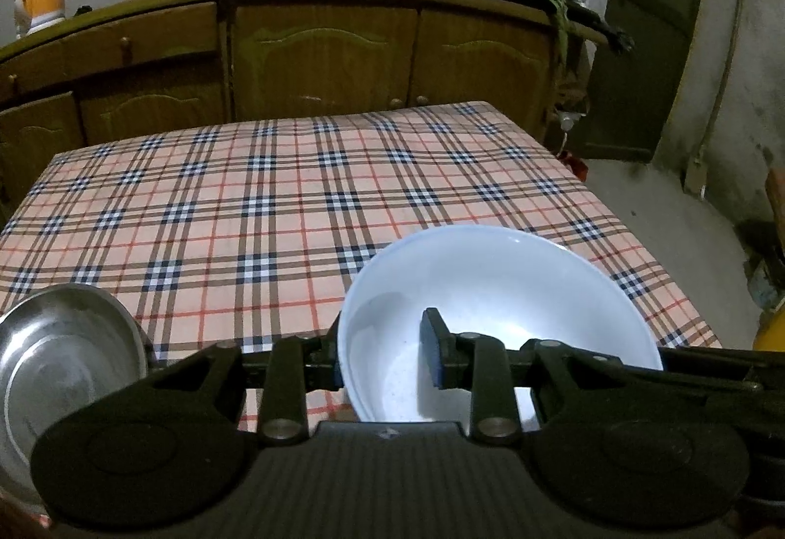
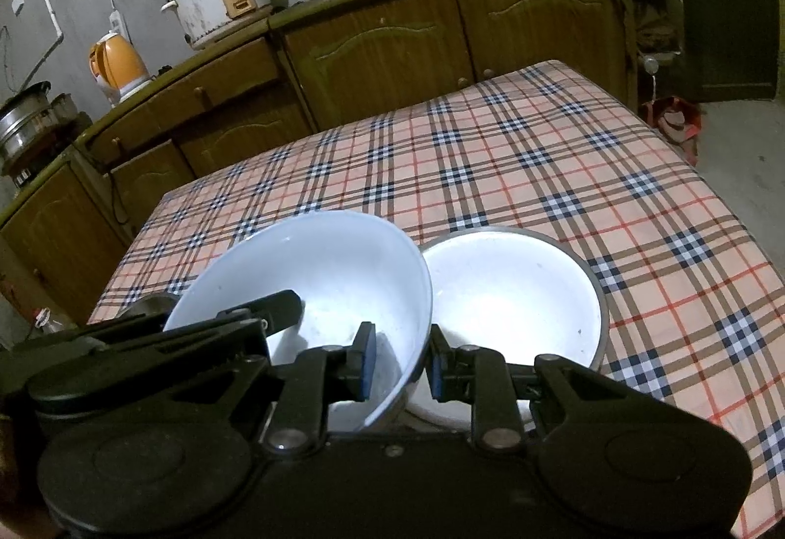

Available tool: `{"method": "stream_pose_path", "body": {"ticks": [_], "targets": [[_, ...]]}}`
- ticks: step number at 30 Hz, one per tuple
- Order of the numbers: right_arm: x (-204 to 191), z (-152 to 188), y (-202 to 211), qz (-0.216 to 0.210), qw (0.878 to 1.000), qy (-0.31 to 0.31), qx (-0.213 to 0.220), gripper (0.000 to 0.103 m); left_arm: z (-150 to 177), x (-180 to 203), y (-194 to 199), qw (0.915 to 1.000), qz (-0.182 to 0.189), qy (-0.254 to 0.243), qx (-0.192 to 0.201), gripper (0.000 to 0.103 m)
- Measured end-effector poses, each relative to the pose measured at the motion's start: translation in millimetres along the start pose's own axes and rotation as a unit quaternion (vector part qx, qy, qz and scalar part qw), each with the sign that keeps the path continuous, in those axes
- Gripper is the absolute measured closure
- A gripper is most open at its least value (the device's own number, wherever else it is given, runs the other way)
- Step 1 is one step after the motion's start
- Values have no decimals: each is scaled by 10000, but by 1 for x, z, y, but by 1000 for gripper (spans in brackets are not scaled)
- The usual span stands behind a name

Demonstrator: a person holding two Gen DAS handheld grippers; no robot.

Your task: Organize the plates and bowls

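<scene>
Low in both frames, a white bowl (image 1: 490, 294) sat tilted above the plaid tablecloth (image 1: 245, 195) — the left gripper (image 1: 382, 352) pinched its left rim, the right gripper (image 2: 400, 357) its right rim. Just right of it in the right wrist view stood a steel bowl (image 2: 515, 289).

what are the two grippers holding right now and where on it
Both hold the same white bowl by its rim: the left gripper on one side wall, the right gripper on the opposite side, beside the steel bowl.
</scene>
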State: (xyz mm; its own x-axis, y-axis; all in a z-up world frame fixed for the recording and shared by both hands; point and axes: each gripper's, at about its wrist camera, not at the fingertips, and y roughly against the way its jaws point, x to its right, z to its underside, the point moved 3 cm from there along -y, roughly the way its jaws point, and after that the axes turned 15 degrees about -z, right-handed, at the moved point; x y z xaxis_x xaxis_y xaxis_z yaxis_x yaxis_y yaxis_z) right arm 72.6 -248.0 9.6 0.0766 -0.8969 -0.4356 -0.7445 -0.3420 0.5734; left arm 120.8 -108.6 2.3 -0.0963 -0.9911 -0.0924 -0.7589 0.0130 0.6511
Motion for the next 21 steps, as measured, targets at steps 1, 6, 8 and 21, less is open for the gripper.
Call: {"method": "stream_pose_path", "body": {"ticks": [1,6,8,21], "targets": [[1,1,0,5,10000,-3,-4,75,0,0,0,10000,5,-7,-9,74],[3,3,2,26,10000,-17,-25,75,3,2,0,10000,27,-30,-43,74],[4,3,2,33,10000,-23,-27,75,4,3,-1,10000,34,-39,-50,74],[7,7,8,98,10000,-12,-7,74,6,9,0,9999,111,-69,-69,73]]}}
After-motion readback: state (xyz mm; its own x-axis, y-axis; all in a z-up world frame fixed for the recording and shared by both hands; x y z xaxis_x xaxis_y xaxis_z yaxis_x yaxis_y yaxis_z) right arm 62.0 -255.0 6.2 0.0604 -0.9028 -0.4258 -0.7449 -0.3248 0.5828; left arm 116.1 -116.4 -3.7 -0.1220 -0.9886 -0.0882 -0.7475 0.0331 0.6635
